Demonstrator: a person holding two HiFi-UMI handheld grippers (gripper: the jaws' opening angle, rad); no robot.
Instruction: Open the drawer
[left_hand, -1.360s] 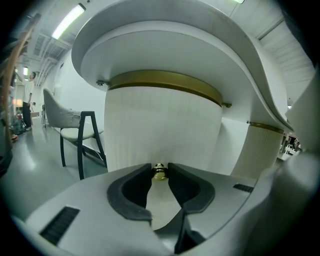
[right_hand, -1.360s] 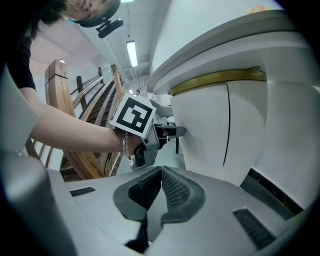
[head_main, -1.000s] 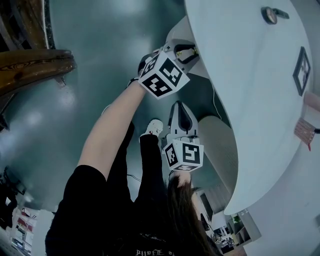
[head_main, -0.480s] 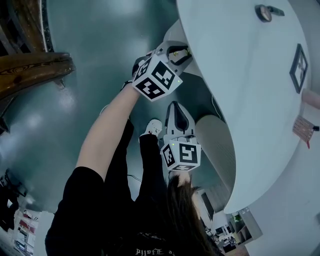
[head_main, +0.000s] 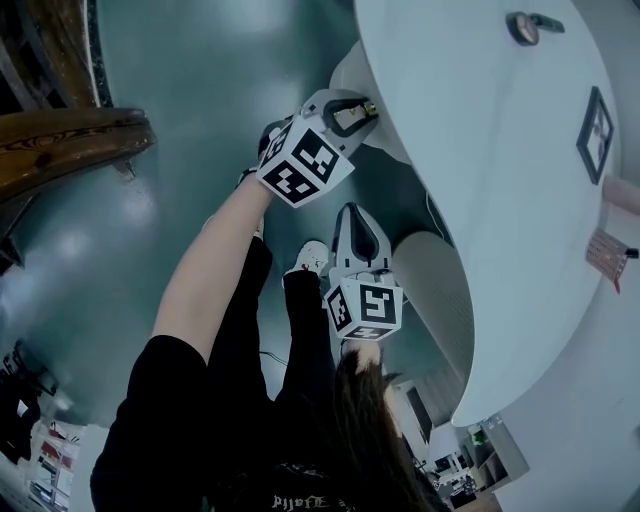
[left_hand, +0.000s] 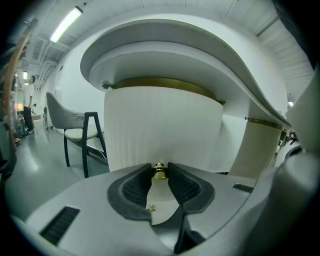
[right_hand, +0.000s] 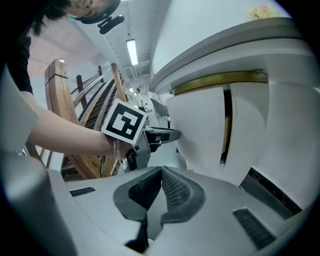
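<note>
A white ribbed, curved drawer front (left_hand: 165, 125) sits under the round white table top (head_main: 480, 150) and carries a small brass knob (left_hand: 159, 171). My left gripper (left_hand: 159, 172) is shut on that knob, its dark pads (left_hand: 135, 186) pressing on it from both sides. In the head view the left gripper (head_main: 352, 108) reaches the drawer (head_main: 348, 72) at the table's edge. The right gripper view shows the drawer front (right_hand: 200, 130) standing out from the ribbed panel beside it, with a dark gap between them. My right gripper (right_hand: 160, 173) hangs lower, shut and empty, apart from the drawer.
A second ribbed pedestal (head_main: 435, 290) stands under the table by the right gripper (head_main: 361, 228). A chair (left_hand: 75, 125) stands on the floor at the left. Wooden rails (head_main: 60, 130) lie to the far left. A marker plate (head_main: 595, 135) rests on the table top.
The left gripper has drawn slightly left, away from the table's edge, still on the knob. The right gripper has kept its place.
</note>
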